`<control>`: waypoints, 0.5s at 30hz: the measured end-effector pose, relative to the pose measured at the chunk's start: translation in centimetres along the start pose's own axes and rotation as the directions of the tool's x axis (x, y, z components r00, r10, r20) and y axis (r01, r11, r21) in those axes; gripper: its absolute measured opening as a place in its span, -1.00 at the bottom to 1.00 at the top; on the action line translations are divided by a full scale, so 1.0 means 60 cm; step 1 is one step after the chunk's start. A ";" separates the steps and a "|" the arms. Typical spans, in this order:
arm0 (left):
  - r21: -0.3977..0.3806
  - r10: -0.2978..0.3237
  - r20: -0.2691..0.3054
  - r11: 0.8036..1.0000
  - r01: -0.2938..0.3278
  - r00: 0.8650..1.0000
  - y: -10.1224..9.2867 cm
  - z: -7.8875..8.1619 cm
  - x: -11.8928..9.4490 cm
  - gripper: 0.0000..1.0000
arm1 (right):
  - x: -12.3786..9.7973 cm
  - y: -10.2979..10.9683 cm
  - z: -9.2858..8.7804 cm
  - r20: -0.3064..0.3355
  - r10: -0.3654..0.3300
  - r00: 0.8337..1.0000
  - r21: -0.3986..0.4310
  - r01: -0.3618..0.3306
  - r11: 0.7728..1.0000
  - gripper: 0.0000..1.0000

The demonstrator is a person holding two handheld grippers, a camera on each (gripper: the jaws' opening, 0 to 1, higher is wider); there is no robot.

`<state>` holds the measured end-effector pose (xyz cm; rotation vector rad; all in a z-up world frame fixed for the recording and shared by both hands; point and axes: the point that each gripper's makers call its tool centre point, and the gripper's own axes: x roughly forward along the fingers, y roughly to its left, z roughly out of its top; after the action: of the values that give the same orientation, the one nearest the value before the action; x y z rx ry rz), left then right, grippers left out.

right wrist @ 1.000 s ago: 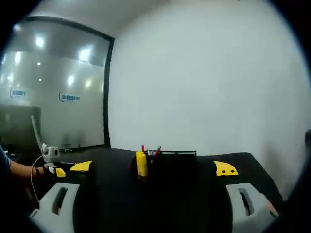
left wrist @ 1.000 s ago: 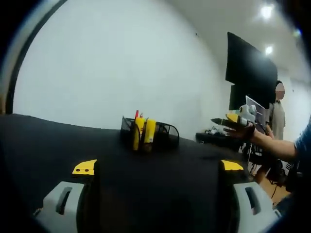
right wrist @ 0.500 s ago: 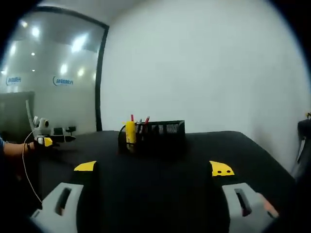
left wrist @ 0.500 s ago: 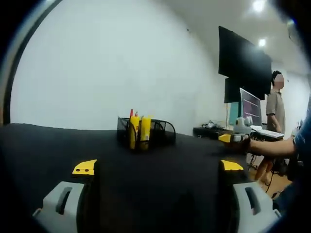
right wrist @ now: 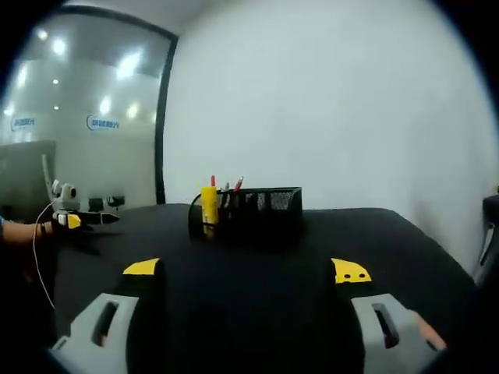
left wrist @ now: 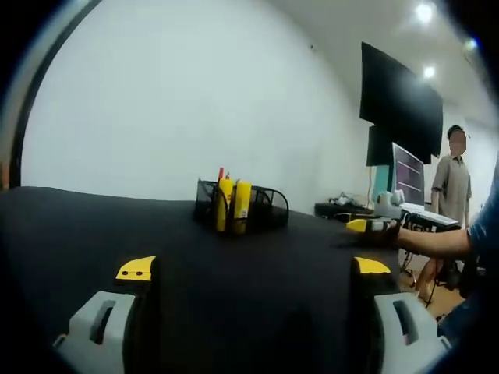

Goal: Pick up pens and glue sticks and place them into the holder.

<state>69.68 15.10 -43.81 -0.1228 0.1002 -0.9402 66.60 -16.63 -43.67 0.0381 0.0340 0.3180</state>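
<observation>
A black mesh holder (left wrist: 253, 210) stands on the black table (left wrist: 78, 226), ahead of my left gripper (left wrist: 254, 267). In it stand two yellow glue sticks (left wrist: 242, 206) and a red pen (left wrist: 221, 174). The left gripper is open, with nothing between its yellow-tipped jaws. In the right gripper view the same holder (right wrist: 261, 210) shows a yellow glue stick (right wrist: 209, 206) and red pens (right wrist: 238, 185) at its left end. My right gripper (right wrist: 245, 269) is open and empty, well short of the holder. Each gripper shows in the other's view: the right gripper (left wrist: 373, 225), the left gripper (right wrist: 78, 220).
A black screen (left wrist: 401, 97) hangs on the white wall at the right. A person (left wrist: 452, 183) stands by a desk with a monitor (left wrist: 405, 167). A glass wall (right wrist: 78, 117) lies off the table's left in the right gripper view.
The right gripper has come down from a raised position to just above the table. Both views shifted a little with the hands. The holder's contents are unchanged.
</observation>
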 end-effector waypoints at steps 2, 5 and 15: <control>-0.008 -0.004 0.005 1.000 0.004 1.000 0.000 0.001 -0.001 0.92 | -0.003 -0.006 0.000 0.002 -0.023 1.000 -0.003 0.023 1.000 0.53; -0.002 -0.004 0.000 1.000 0.004 1.000 0.000 -0.001 -0.003 0.92 | -0.007 -0.010 -0.001 0.007 -0.050 0.999 -0.021 0.050 0.999 0.49; 0.033 -0.006 -0.008 0.999 0.006 1.000 -0.003 -0.005 -0.003 0.92 | -0.008 -0.007 0.003 0.026 -0.024 0.999 -0.015 0.024 1.000 0.46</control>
<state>69.36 15.12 -44.07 -0.0890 0.0916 -0.9476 66.26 -17.18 -43.47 0.0269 0.0068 0.2936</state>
